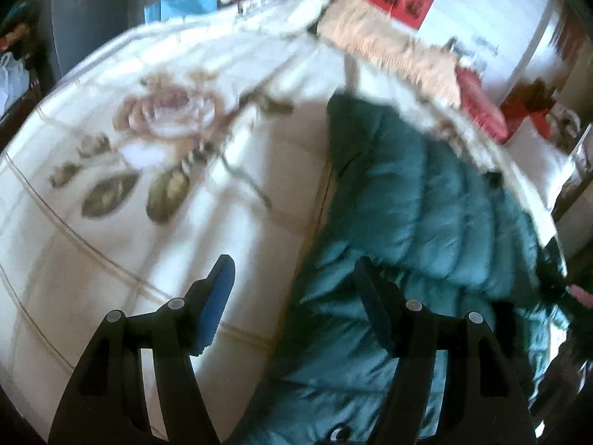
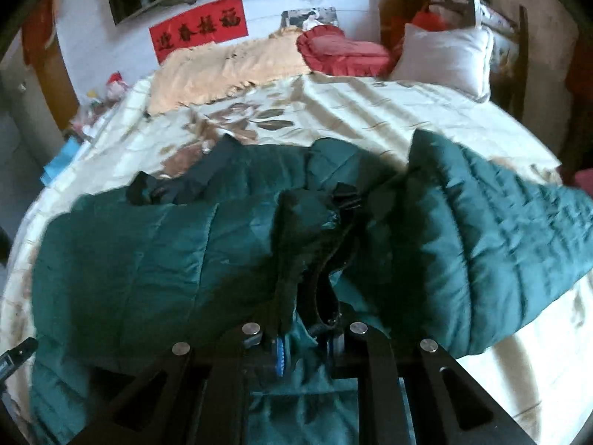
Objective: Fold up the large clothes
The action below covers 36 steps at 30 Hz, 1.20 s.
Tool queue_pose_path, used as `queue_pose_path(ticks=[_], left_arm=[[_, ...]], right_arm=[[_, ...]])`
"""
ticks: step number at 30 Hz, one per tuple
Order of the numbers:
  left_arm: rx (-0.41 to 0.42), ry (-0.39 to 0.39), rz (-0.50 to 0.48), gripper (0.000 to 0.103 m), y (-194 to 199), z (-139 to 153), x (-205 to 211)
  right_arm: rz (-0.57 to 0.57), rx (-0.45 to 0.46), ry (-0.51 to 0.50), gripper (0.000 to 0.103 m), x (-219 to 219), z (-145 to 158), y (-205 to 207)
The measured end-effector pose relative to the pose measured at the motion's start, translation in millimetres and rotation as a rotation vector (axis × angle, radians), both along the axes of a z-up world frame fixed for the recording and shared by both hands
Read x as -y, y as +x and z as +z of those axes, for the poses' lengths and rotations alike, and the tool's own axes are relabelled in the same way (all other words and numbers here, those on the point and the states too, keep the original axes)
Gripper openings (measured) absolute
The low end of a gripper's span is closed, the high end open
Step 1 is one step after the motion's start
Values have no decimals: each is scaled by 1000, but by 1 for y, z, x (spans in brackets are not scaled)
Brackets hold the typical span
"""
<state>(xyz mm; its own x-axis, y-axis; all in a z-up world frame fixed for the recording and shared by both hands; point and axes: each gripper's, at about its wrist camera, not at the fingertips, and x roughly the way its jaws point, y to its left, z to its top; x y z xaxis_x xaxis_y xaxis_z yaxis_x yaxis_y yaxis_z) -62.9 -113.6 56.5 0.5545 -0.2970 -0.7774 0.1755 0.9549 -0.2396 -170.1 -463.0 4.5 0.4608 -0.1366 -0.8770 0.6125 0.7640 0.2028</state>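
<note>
A large dark green quilted jacket [image 2: 148, 244] lies spread across a cream floral bedspread [image 2: 370, 111]. My right gripper [image 2: 304, 348] is shut on a bunched edge of the jacket, with dark lining and a strap rising between its fingers. In the left wrist view the jacket [image 1: 426, 200] runs along the right side. My left gripper [image 1: 292, 282] is open and empty above the jacket's left edge, its right finger over the fabric and its left finger [image 1: 218, 296] over the bedspread [image 1: 148, 148].
A peach blanket [image 2: 222, 70], a red cushion [image 2: 341, 52] and a white pillow [image 2: 444, 55] lie at the head of the bed. A red banner [image 2: 200, 29] hangs on the wall. Clutter sits on the floor at the left [image 2: 92, 104].
</note>
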Motion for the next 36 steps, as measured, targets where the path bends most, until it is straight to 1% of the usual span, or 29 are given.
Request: queue_pose_path(ticks=[2,6,9,11,13,16,17,18,19,21,22,23,24,26,27,28,29,31,34,36], left_arm=[[38,-28,14,67,3,13,3],[38,-33,9,67,22,22,24],[8,21,21,67,43,14,42],[-3,45,31,67,50,5,48],[-29,88,32,67,57,-7,55],[-55,112,24,68,62,-24,63],[-47,117,27,70,63,-27,64],[-43,126,25,74,63,-29,66],[-45,139,23,76,64,-30,68],[-50,141,18,77,65,-29,67],[-53,144,8,77,64,-26,66],[-45,147,2,77,61,-21,64],[-27,147,1,77,58,-15,62],[12,126,-9,77,52,-4,62],[37,106,-17,77,49,3,63],[56,90,-22,77,48,8,65],[69,79,-27,77,47,13,69],[65,73,-47,77,53,16,80],[56,99,-63,77,69,13,97],[48,109,-60,77,79,9,103]], right_arm=[[28,16,-1,14,-6,7,3],[67,14,-20,14,-17,14,14],[59,1,-45,14,-17,14,18],[51,-2,-36,14,-14,12,17],[49,-5,-31,14,-11,9,18],[51,-11,-40,14,-9,2,22],[50,-19,-39,14,-8,-4,25],[53,-31,-36,14,-7,-9,29],[60,-51,-32,14,-6,-17,33],[58,-72,-11,14,-2,-28,36],[50,-67,0,14,0,-26,34],[44,-64,4,16,1,-22,31],[32,-58,7,21,3,-16,27],[2,-26,7,49,6,-2,16],[-12,7,3,52,7,7,11],[-15,42,-4,52,6,18,6],[-10,58,-7,52,4,24,7],[36,88,13,52,-3,36,16],[122,89,37,52,-19,38,39],[169,73,9,52,-32,33,56]])
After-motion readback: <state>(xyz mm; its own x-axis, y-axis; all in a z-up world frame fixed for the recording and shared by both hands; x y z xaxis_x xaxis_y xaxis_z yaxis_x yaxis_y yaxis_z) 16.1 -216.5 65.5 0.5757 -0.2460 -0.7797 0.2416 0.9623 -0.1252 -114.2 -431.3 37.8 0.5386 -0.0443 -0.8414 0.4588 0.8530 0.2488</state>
